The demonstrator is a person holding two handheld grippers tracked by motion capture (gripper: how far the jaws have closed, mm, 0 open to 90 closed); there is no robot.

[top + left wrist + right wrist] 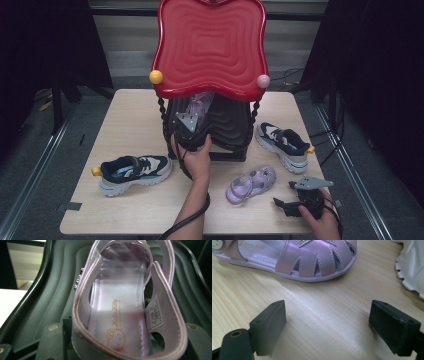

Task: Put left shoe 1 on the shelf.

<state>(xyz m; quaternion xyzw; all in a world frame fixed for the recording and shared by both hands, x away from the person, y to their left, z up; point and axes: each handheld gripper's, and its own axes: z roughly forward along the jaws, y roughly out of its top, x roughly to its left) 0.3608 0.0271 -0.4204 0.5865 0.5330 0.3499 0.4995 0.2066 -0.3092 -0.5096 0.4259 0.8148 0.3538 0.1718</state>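
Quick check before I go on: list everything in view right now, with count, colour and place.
Shoe rack: one, black shelf under a red wavy top, table centre-back.
Held sandal: one, lilac, in the left gripper at the rack's shelf.
Loose sandal: one, lilac, on the table front of centre.
Left sneaker: one, navy and white, table's left.
Right sneaker: one, navy and white, right of the rack.
Table: one, light wood.
Left gripper: black, shut on the held sandal.
Right gripper: black, open, near the loose sandal.
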